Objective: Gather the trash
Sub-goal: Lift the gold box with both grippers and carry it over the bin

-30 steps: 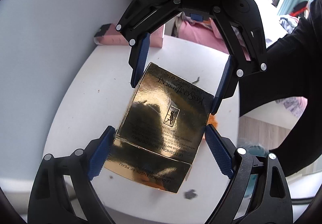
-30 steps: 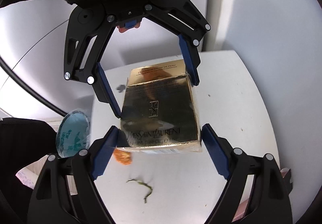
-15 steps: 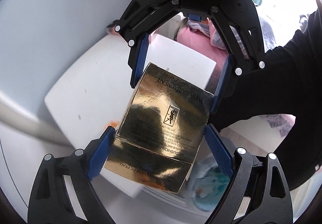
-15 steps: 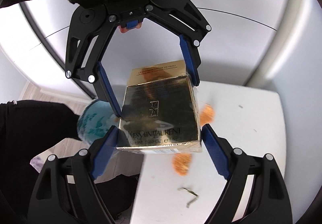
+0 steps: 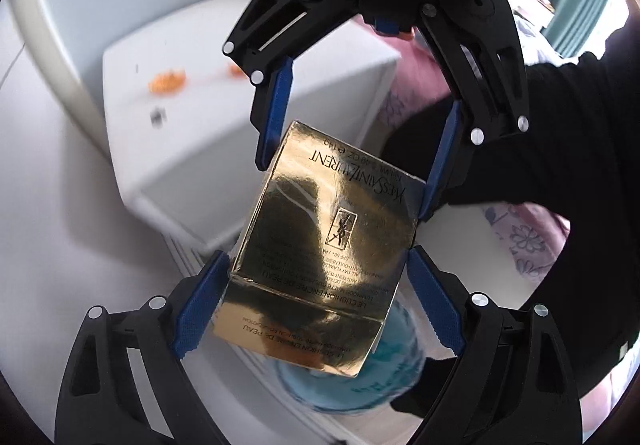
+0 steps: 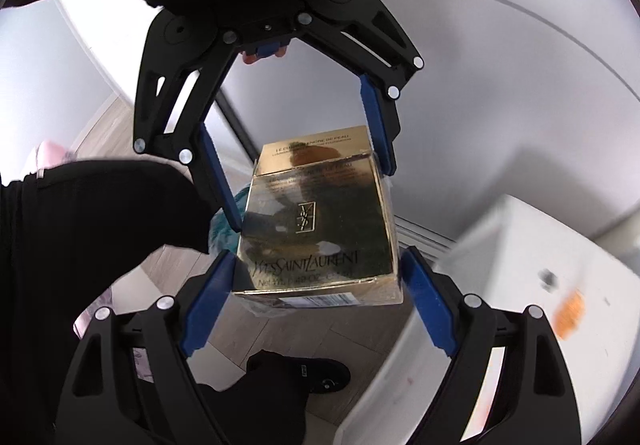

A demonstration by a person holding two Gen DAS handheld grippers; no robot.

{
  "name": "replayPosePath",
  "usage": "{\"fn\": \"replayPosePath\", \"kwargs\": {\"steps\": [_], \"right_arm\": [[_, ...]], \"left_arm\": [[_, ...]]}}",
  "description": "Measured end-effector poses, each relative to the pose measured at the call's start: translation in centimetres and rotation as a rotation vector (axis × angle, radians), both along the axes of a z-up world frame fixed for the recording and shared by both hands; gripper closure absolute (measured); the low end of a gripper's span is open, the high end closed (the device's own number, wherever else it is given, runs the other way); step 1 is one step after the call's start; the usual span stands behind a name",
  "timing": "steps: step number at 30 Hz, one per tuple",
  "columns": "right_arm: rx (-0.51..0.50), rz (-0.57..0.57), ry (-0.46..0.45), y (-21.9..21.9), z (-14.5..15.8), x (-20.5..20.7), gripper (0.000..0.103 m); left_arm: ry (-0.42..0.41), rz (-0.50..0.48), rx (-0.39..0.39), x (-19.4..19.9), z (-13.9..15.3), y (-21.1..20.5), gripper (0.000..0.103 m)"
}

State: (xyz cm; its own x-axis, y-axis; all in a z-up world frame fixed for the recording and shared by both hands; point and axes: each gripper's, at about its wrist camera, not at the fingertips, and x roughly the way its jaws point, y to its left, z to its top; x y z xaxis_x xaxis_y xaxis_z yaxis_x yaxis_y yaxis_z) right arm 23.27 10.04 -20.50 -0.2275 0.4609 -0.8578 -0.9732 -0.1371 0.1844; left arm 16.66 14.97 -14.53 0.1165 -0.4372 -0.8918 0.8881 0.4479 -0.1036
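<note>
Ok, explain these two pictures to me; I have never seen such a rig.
No robot here: a person holds two hand-held grippers, each with a fisheye camera looking along its jaws. One picture is from the left gripper, one from the right gripper; in each, the other gripper shows at the top. Both sets of jaws clamp one gold Yves Saint Laurent box, held in the air. On the white table lie orange scraps. Under the box is a blurred blue round thing, perhaps the bin.
</note>
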Motion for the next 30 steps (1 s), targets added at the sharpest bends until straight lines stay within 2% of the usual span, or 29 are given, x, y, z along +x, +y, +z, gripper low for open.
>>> {"fn": "replayPosePath", "kwargs": {"steps": [9, 12, 16, 21, 30], "right_arm": [[0.045, 0.138, -0.072, 2.6, -6.1, -4.9, 0.022], [0.051, 0.176, -0.116, 3.2, -7.4, -7.0, 0.022], [0.048, 0.208, -0.120, 4.3, -8.7, -10.1, 0.022], [0.026, 0.244, -0.097, 4.8, -10.7, -8.7, 0.022], [-0.048, 0.287, -0.024, 7.6, -16.5, -6.3, 0.022]], "left_arm": [[-0.070, 0.123, 0.034, -7.5, -7.2, 2.5, 0.018], [-0.090, 0.160, 0.055, -10.4, -8.9, 2.8, 0.018], [-0.094, 0.207, 0.058, -13.4, -9.6, 3.5, 0.018], [-0.067, 0.236, 0.050, -15.5, -11.7, 4.7, 0.018], [0.006, 0.256, 0.009, -14.5, -17.5, 7.2, 0.018]]}}
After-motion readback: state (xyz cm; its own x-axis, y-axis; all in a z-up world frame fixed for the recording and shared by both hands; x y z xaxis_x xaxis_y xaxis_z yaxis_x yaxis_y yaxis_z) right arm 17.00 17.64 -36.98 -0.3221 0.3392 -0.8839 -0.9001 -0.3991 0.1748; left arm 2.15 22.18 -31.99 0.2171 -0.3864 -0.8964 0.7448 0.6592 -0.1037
